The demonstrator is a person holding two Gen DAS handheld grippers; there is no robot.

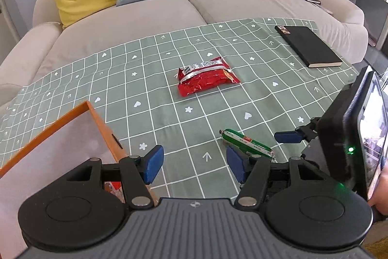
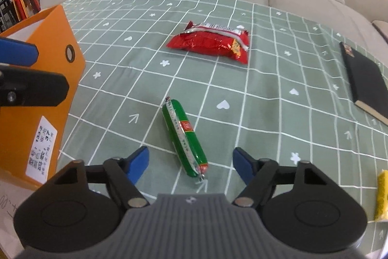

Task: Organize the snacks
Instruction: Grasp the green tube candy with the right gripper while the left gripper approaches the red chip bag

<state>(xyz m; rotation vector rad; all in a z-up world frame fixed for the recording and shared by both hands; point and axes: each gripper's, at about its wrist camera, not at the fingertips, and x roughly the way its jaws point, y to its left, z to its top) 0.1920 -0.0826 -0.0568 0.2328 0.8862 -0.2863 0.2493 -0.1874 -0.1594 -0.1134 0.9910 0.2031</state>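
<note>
A red foil snack bag [image 1: 207,77] lies mid-table on the green checked cloth [image 1: 145,79]; it also shows in the right wrist view [image 2: 211,41]. A green sausage stick [image 2: 185,137] lies near the front, its near end between my right gripper's [image 2: 190,165] open blue fingers. In the left wrist view the sausage [image 1: 247,143] lies just beyond the right pad. My left gripper [image 1: 194,162] is open and empty beside the orange box [image 1: 55,137]. A yellow snack [image 2: 382,196] lies at the right edge.
The orange box [image 2: 36,94] stands open at the left with red packets inside. A black notebook [image 1: 308,45] lies at the table's far right, also in the right wrist view [image 2: 366,81]. A beige sofa [image 1: 150,16] with yellow and blue cushions stands behind the table.
</note>
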